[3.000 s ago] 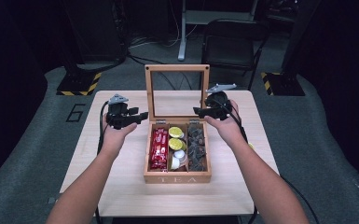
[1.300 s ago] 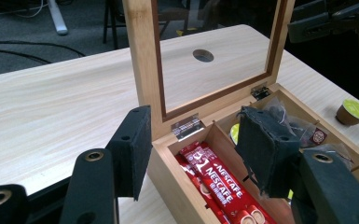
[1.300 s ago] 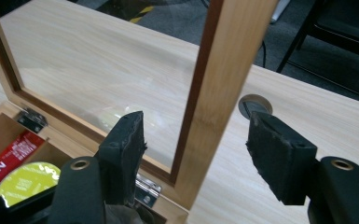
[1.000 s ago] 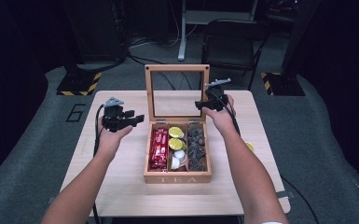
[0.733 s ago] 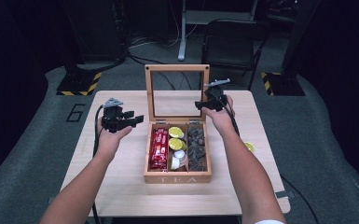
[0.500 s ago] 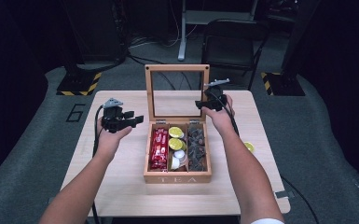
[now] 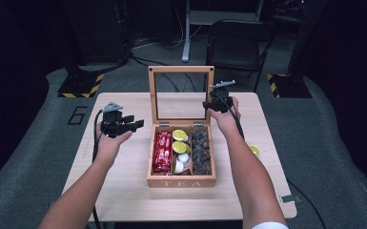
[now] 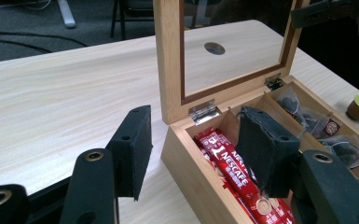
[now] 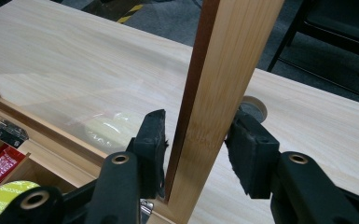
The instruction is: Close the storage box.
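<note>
A wooden tea box (image 7: 181,181) stands open mid-table, its glass lid (image 7: 180,69) upright. Red Nescafe sticks (image 7: 162,151), yellow-green capsules (image 7: 179,141) and tea bags (image 7: 200,150) fill its three compartments. My right gripper (image 7: 215,102) straddles the lid's right frame post (image 9: 224,56). Its jaws have just been closing on the post; the outer pad (image 9: 251,154) touches the wood and the inner pad (image 9: 151,140) stands a sliver off. My left gripper (image 7: 136,124) hovers left of the box, open and empty, and its own view (image 8: 196,144) looks at the sticks (image 8: 228,168).
One loose green capsule (image 7: 254,150) lies on the table right of the box. A round cable hole (image 8: 214,47) sits in the tabletop behind the lid. A black chair (image 7: 238,43) and dark floor lie beyond the table's far edge.
Since three seconds ago my right hand has moved back to the lid's right edge. Over the last second both hands have stayed put.
</note>
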`<state>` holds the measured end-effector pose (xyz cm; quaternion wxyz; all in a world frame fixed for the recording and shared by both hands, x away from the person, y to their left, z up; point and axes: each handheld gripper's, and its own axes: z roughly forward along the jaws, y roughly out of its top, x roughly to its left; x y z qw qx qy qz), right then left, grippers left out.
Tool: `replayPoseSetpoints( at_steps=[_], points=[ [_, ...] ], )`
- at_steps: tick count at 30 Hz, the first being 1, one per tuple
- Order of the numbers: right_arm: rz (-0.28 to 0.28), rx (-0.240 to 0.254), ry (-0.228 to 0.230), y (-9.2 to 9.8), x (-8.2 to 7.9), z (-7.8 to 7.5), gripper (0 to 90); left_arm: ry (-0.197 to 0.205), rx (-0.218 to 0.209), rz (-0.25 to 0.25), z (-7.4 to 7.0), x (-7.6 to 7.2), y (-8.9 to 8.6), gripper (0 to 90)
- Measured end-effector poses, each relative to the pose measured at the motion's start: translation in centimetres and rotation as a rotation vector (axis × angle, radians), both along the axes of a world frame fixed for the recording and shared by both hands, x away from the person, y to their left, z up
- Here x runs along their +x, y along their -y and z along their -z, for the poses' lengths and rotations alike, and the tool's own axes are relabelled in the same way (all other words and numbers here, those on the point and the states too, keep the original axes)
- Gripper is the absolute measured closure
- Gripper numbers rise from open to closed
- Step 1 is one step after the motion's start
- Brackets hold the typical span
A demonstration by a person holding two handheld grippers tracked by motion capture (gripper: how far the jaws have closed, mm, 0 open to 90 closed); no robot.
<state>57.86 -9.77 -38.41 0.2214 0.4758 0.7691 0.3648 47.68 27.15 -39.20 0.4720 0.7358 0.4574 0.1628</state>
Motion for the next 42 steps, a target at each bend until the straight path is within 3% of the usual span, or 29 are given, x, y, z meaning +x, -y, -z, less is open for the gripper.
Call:
replayPoseSetpoints(
  at_steps=[14, 21, 23, 26, 42],
  points=[
    [-0.005, 0.015, -0.009, 0.5, -0.2, -0.3, 63.2, -0.001, -0.01, -0.011, 0.1, 0.2, 0.2, 45.1],
    [0.0, 0.016, -0.004, 0.5, -1.0, -0.5, 64.2, 0.013, 0.007, -0.011, -0.5, 0.4, 0.1, 45.1],
    [-0.002, 0.011, 0.012, 0.5, -1.4, -0.6, 64.4, 0.02, 0.017, -0.023, -0.8, 0.5, -0.2, 45.1],
    [0.001, 0.008, 0.018, 0.5, -2.0, -0.7, 64.8, 0.034, -0.007, -0.034, -1.7, 0.5, -0.1, 45.4],
    [-0.005, -0.018, 0.078, 0.5, -4.2, -0.6, 64.9, 0.093, 0.026, -0.007, -4.9, 2.0, 2.1, 47.9]
  ],
)
